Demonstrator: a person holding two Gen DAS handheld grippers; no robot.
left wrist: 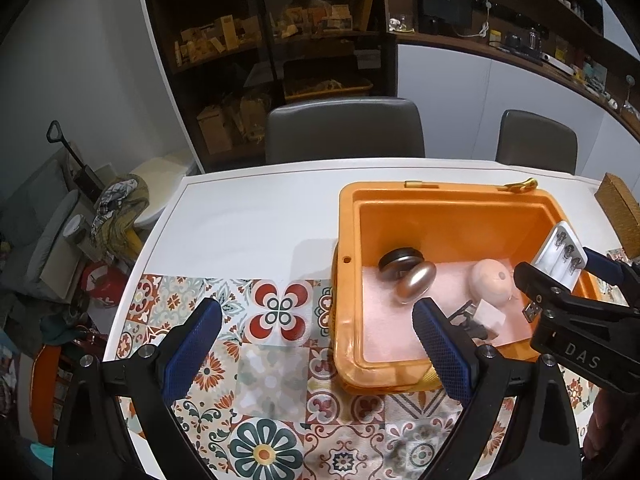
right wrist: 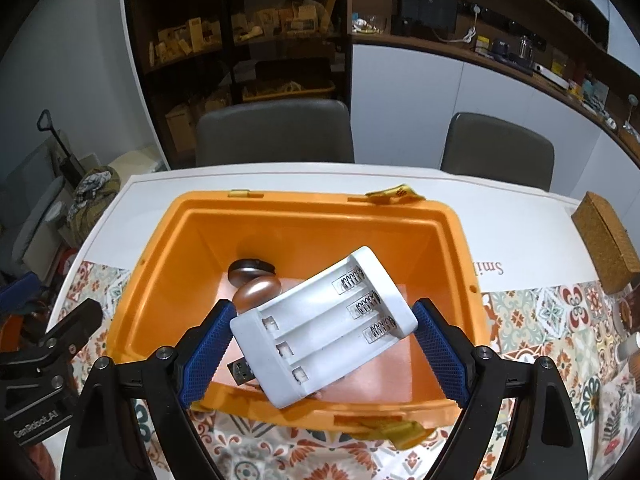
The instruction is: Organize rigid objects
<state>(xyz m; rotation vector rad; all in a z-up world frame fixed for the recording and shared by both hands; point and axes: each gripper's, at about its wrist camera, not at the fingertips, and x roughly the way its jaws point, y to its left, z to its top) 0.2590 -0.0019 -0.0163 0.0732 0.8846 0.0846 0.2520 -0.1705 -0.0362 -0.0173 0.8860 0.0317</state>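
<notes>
An orange plastic box (left wrist: 348, 232) stands open on the table; it also shows in the right wrist view (right wrist: 160, 248). Inside lie a dark round object (left wrist: 400, 262), a bronze oval object (left wrist: 416, 280), a pink oval object (left wrist: 490, 280) and small dark parts with a white tag (left wrist: 480, 320). My right gripper (right wrist: 322, 330) is shut on a white battery charger (right wrist: 320, 320), tilted, held over the box; the charger also shows in the left wrist view (left wrist: 562, 256). My left gripper (left wrist: 316, 332) is open and empty, straddling the box's front-left corner.
A patterned tile mat (left wrist: 272, 360) covers the near part of the white table (left wrist: 248, 216). A wicker box (right wrist: 608, 244) stands at the right. Two grey chairs (left wrist: 344, 132) stand behind the table. Shelves line the far wall.
</notes>
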